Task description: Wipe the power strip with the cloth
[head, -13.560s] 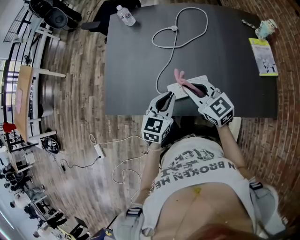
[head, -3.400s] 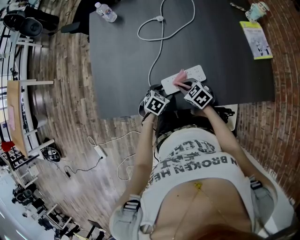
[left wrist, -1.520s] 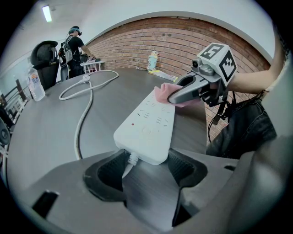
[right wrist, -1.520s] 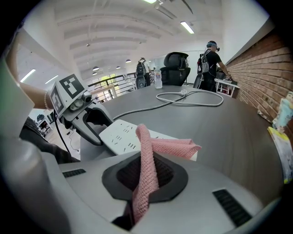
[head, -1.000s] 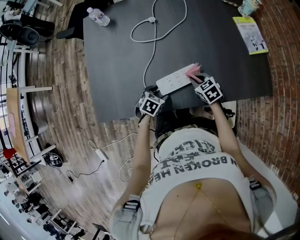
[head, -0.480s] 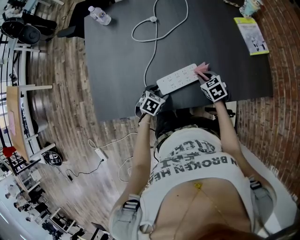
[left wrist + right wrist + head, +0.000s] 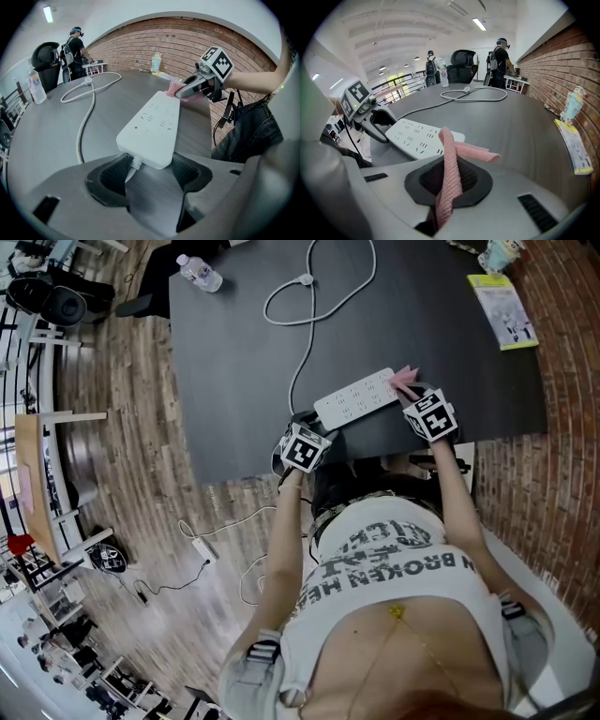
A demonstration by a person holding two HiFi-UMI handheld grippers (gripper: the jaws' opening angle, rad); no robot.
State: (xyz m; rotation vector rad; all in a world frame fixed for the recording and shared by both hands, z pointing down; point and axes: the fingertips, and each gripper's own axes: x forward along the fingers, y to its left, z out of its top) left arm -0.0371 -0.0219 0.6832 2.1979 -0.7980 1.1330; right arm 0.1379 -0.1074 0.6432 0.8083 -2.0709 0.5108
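Left gripper view: left hand-held gripper [image 7: 147,171] pinches the cord end of the white power strip [image 7: 152,124], which lies flat on the counter [image 7: 47,140]. Right gripper view: right hand-held gripper [image 7: 449,186] clamps the pink cloth [image 7: 449,145], which touches the strip's other end just ahead.
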